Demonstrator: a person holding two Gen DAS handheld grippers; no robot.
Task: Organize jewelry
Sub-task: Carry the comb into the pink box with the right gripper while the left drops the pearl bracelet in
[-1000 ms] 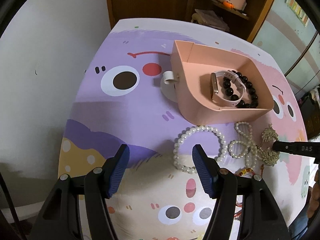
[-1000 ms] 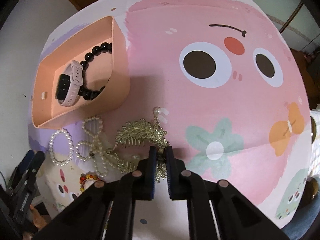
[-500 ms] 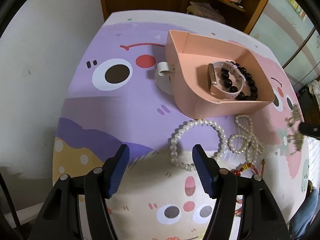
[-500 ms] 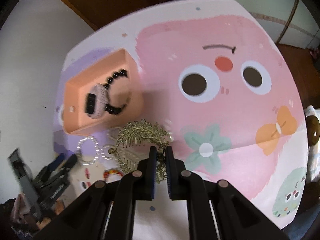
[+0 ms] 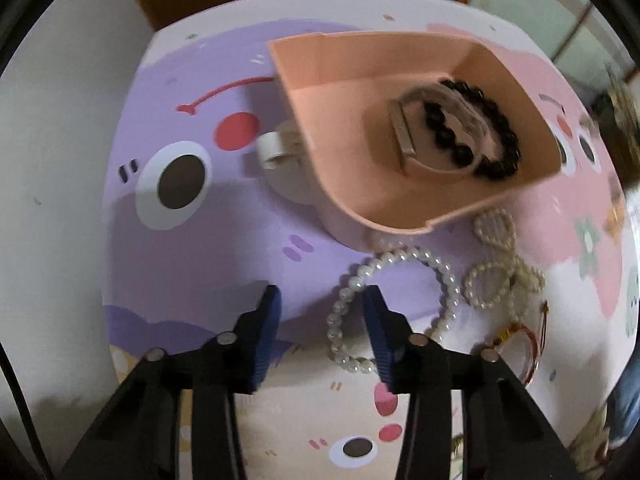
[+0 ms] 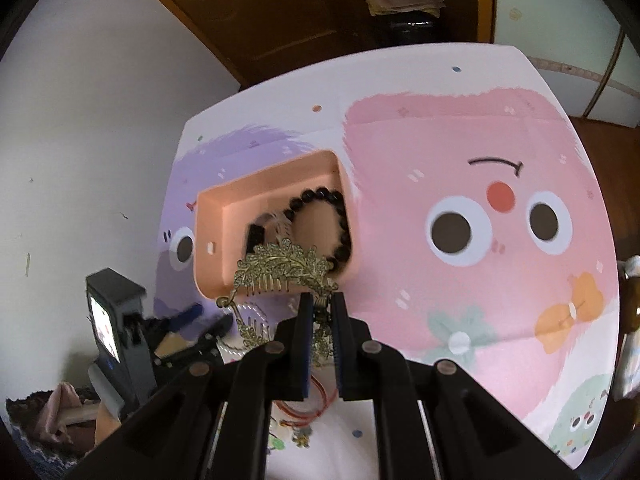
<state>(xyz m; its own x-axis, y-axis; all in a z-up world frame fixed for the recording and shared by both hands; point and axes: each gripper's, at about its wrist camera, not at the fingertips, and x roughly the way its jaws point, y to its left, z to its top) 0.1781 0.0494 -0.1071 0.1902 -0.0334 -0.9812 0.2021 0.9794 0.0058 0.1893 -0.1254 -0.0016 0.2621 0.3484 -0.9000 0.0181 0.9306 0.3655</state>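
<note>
Right gripper [image 6: 320, 312] is clamped tight on the gold leaf hair comb [image 6: 284, 266], holding it up off the desk [image 6: 500, 312] over the near edge of the pink tray [image 6: 224, 204]. Left gripper [image 5: 320, 320] hangs wide apart, its right finger over the pearl bracelet [image 5: 400, 264]. Farther back, the tray's got a watch [image 5: 404, 136] and black bead bracelet [image 5: 500, 140] inside.

Left gripper [image 5: 320, 312] fingers apart, right gripper [image 6: 320, 316] clamped
</note>
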